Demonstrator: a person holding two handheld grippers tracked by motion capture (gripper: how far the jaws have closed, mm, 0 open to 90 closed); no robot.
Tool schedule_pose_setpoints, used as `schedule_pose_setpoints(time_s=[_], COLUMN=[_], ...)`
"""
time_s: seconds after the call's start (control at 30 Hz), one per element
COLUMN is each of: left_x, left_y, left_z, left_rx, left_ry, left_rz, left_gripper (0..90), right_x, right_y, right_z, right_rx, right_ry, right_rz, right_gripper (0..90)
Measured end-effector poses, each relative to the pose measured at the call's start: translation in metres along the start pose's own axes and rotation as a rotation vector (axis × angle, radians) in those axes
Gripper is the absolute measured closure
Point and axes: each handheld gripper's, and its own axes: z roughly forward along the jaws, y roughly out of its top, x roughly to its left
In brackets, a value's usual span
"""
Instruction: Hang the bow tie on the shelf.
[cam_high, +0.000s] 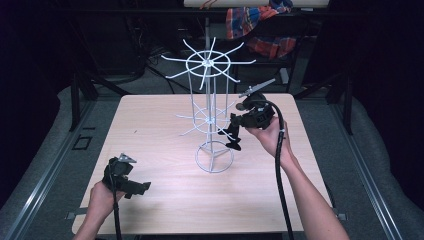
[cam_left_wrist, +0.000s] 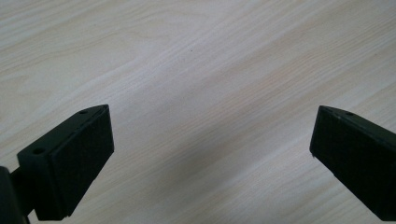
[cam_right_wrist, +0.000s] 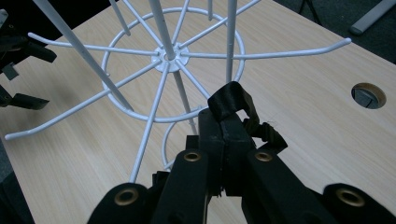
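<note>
A white wire rack (cam_high: 209, 65) with two tiers of hook arms stands mid-table on a ring base (cam_high: 215, 157). My right gripper (cam_high: 233, 129) reaches the rack's lower tier from the right, shut on a black strap loop (cam_high: 234, 144) that hangs beside the base. In the right gripper view the jaws (cam_right_wrist: 223, 122) pinch the strap loop (cam_right_wrist: 231, 99), which arches over their tips beside an upright wire, just below the lower tier's hub (cam_right_wrist: 168, 56). My left gripper (cam_high: 141, 188) rests at the front left of the table, open (cam_left_wrist: 210, 135) over bare wood.
The wooden table (cam_high: 150, 130) has a round cable hole (cam_right_wrist: 369, 94) toward its far side. A plaid cloth (cam_high: 260, 25) hangs on a frame behind the table. Dark floor and metal rails surround it. The rack's hook arms (cam_high: 172, 60) stick out all around.
</note>
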Motion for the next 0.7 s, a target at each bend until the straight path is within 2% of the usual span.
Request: schedule_pose_setpoints(time_s=[0.27,0.6,0.7], left_x=[-0.0003,0.0,-0.0001], left_y=[0.0001,-0.0002,-0.0003], left_z=[-0.0005,-0.0002,-0.0001], left_rx=[0.002,0.001,-0.002], left_ry=[0.002,0.002,0.003], left_rz=[0.004,0.003,0.003], left_gripper=[0.0,0.0,0.0], right_x=[-0.0007,-0.0005,-0.0001], right_y=[-0.002,-0.0059,-0.0055], right_z=[0.0038,0.0104,0.0107], right_rx=[0.02,0.017,0.031], right_ry=[0.001,0.006,0.006], right_rz=[-0.001,0.006,-0.005], right_gripper=[89.8,89.7,89.7])
